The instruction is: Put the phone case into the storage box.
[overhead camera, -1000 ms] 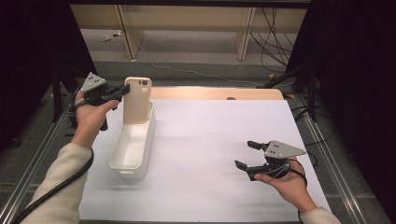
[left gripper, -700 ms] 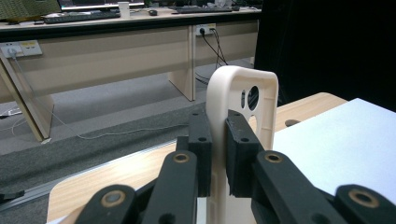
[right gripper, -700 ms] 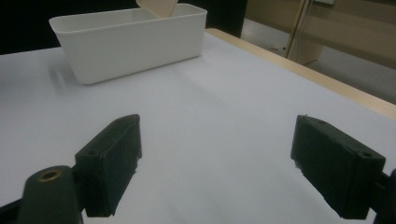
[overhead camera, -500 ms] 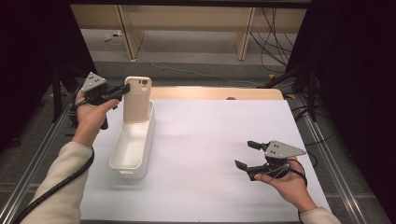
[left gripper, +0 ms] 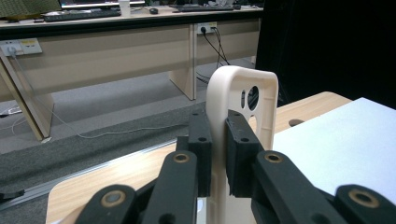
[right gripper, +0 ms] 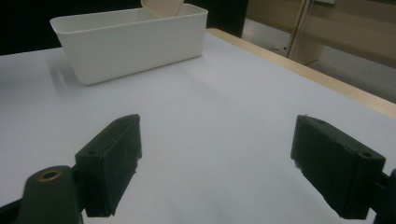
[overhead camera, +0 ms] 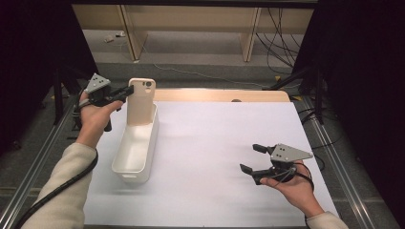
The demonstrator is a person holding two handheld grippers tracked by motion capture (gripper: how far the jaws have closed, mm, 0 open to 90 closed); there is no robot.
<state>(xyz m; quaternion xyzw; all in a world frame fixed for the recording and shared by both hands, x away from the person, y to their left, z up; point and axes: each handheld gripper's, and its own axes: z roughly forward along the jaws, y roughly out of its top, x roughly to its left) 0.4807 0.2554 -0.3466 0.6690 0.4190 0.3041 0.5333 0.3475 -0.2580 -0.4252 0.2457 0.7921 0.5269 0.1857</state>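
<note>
**Phone case held upright at the far end of the bin**

Over the table's left side in the high view, the left gripper (overhead camera: 125, 91) is clamped on the left edge of the phone case (overhead camera: 142, 102), which stands upright at the far end of the white bin (overhead camera: 136, 149). Whether its foot rests on the bin floor cannot be told. The right gripper (overhead camera: 252, 158) hovers over the white mat (overhead camera: 210, 143), well apart, jaws spread and empty.

Along the left gripper view, both pads pinch the thin side wall of the case (left gripper: 243, 112) below the camera cutout. Judged light, thin-walled and somewhat flexible (smooth, so liable to pivot); grip the side rim, not the open back.

From the right gripper view, jaws stand wide with the bin (right gripper: 130, 42) beyond.

Against the earlier frames, nothing has shifted: both hands and the case are placed as before.
</note>
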